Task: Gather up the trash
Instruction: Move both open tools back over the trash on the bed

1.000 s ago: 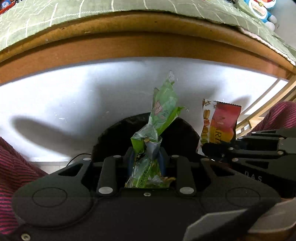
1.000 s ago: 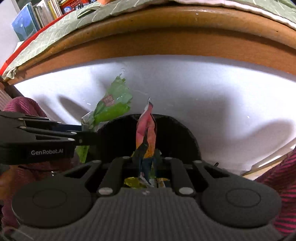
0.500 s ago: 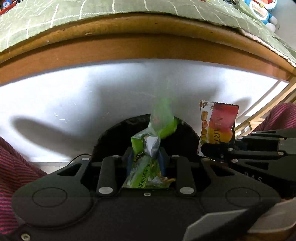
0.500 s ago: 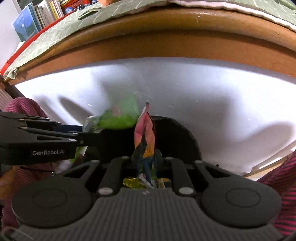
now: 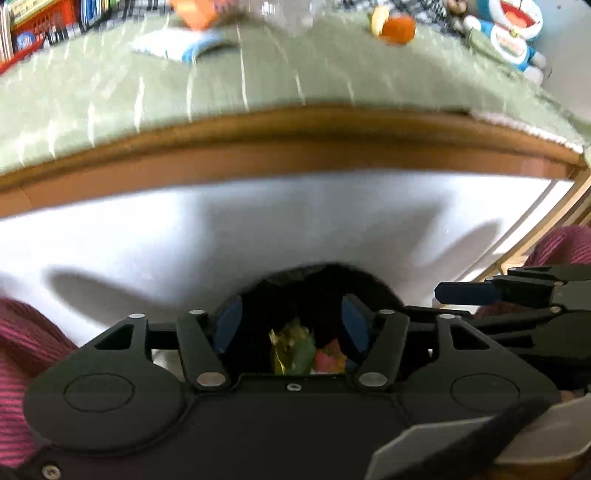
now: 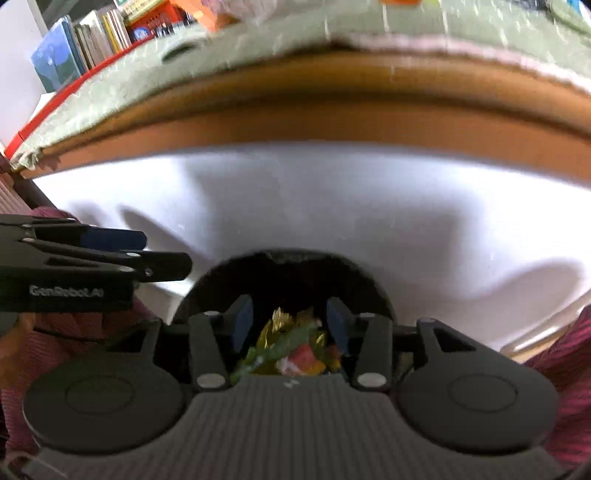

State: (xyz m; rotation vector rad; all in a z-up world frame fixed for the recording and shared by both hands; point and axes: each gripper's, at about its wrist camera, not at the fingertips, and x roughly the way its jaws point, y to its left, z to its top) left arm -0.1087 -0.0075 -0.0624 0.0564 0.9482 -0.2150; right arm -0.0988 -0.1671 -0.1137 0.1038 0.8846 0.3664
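A white floor [image 5: 229, 236] fills the middle of both views, crossed by soft grey shadows; above it runs the brown wooden edge of a bed frame [image 5: 295, 147], topped by a green quilted cover [image 5: 110, 96] with pale stitched lines; on that cover, blurred, lie an orange object [image 5: 397, 26] and a blue-and-white plush toy [image 5: 513, 37] at the far right; books [image 6: 85, 44] stand in a row at the upper left of the right wrist view, beside a red crate [image 6: 155, 22]. Dark red ribbed sleeves or trousers of the person [image 5: 22, 354] close in at both sides. Below the grippers sits a black round bin [image 6: 284, 273], its rim just ahead of the fingers, its mouth dark; inside lie the crumpled wrappers [image 6: 291, 350], green, gold and red, piled together at the bottom. The left gripper [image 5: 291, 325] hangs over the bin, its jaws having just been opening, blue pads apart, nothing between them. The right gripper [image 6: 290, 321] is likewise released, jaws just opened, empty, with the wrappers showing below the gap; each gripper shows at the other's side, close by.
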